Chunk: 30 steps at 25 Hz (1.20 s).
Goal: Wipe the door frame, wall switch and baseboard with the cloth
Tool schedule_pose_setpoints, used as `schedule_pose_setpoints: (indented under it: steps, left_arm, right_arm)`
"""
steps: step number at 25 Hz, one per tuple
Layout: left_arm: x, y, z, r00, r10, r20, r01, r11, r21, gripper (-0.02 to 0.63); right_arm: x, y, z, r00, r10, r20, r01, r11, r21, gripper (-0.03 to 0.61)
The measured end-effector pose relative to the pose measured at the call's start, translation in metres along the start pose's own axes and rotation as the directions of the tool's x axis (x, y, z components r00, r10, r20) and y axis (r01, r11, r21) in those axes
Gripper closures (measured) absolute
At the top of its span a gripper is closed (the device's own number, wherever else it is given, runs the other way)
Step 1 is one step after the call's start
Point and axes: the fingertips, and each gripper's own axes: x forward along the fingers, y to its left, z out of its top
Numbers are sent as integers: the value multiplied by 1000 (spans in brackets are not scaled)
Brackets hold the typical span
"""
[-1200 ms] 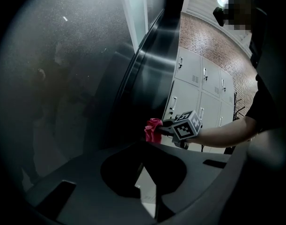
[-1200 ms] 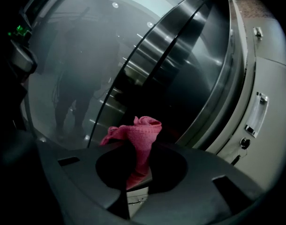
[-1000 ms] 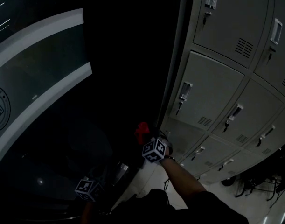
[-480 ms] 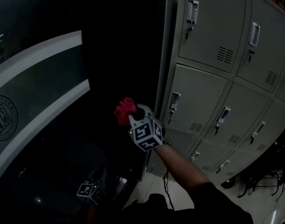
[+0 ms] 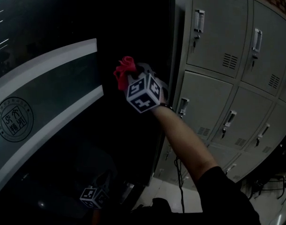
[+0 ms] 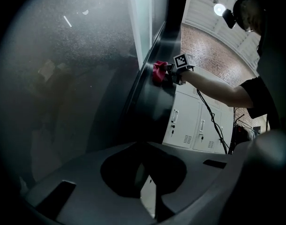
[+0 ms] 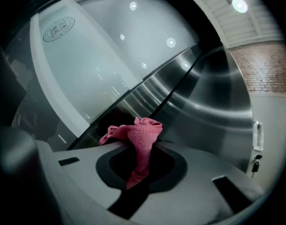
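Two tools show in the head view. The right tool [image 5: 133, 76] is raised at the centre of the frame, its jaws clamped on the red cloth [image 5: 124, 70], whose bunched end sticks out past the tips. The cloth sits just beside the dark door frame [image 5: 172, 41]; whether it touches is unclear. Grey lockers [image 5: 227, 55] fill the right side, and a glass panel [image 5: 49, 78] with a pale frosted band and a round seal fills the left. The left tool [image 5: 93, 197] hangs low at the bottom edge, jaws narrow, almost together, with nothing between them.
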Motion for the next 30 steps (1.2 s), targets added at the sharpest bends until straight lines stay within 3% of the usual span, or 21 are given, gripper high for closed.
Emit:
schedule_pose_setpoints:
  steps: [8, 17, 30]
  left_arm:
    - [-3, 6, -2, 1000, 6, -5, -6, 1000, -12, 618]
    - [-2, 5, -10, 999, -8, -33, 8, 1000, -18, 620]
    - [8, -3, -17, 994, -65, -82, 65, 998, -9, 619]
  right_arm:
    - [10, 33, -24, 992, -27, -123, 10, 991, -131, 529]
    - [5, 72, -67, 977, 16, -212, -70, 966, -249, 529]
    - [-13, 132, -144, 934, 80, -347, -171, 955, -241, 529]
